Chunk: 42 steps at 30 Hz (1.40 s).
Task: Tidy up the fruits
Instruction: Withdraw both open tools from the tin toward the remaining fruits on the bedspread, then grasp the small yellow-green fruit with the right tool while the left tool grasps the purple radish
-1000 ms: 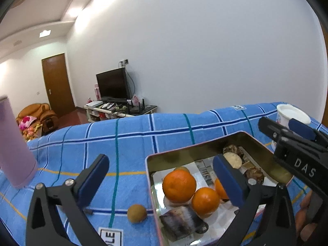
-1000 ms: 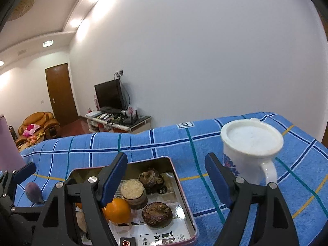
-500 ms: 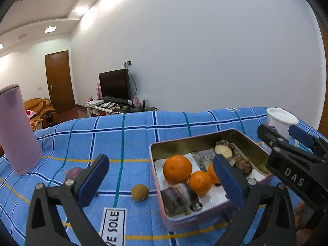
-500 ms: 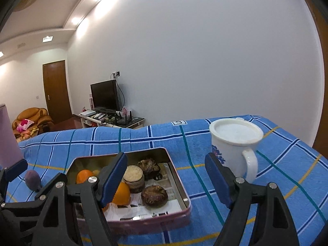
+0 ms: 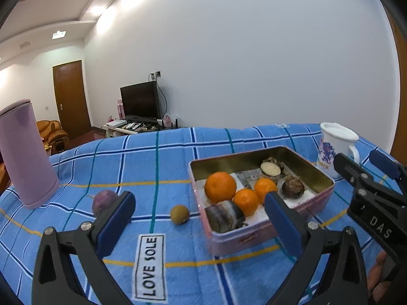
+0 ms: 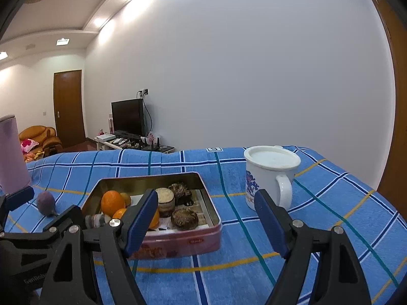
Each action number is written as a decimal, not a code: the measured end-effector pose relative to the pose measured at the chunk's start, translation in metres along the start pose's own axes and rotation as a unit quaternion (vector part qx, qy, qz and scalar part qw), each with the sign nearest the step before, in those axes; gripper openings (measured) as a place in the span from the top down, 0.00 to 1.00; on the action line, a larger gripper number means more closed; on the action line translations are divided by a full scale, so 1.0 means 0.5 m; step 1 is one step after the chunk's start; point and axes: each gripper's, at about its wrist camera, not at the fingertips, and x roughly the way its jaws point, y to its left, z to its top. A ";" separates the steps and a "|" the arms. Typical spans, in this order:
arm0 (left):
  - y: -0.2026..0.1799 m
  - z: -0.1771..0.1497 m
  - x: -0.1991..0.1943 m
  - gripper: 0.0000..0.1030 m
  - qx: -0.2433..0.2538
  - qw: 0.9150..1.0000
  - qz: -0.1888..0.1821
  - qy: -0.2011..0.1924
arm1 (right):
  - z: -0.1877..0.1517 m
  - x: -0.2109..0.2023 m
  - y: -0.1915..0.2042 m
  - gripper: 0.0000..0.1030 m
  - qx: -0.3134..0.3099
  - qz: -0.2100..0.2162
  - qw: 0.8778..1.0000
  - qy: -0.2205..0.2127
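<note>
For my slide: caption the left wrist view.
Open left hand-held gripper facing fruit-filled tin; two fruits outside.

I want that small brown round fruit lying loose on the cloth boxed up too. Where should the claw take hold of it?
Grip the small brown fruit across its widest middle, coming down from above and in front. It sits alone on the blue cloth, left of the tin, with room on both sides; the open left claw looks best placed.

White wall (image 5: 254, 63), wooden door (image 5: 71, 99) — television (image 6: 127, 120), armchair (image 6: 40, 136)
</note>
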 end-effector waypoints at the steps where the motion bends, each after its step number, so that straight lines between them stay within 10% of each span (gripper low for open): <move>1: 0.004 0.000 -0.001 0.00 0.003 1.000 0.002 0.002 | -0.001 0.002 0.000 0.23 0.000 0.001 1.000 0.005; 19: 0.150 0.028 0.003 0.00 0.060 0.997 0.053 -0.017 | 0.055 0.032 0.153 0.23 0.000 0.059 0.997 0.040; 42: 0.339 0.008 0.050 0.00 -0.031 0.994 0.104 0.023 | 0.010 0.085 0.282 0.23 0.000 0.060 0.997 0.056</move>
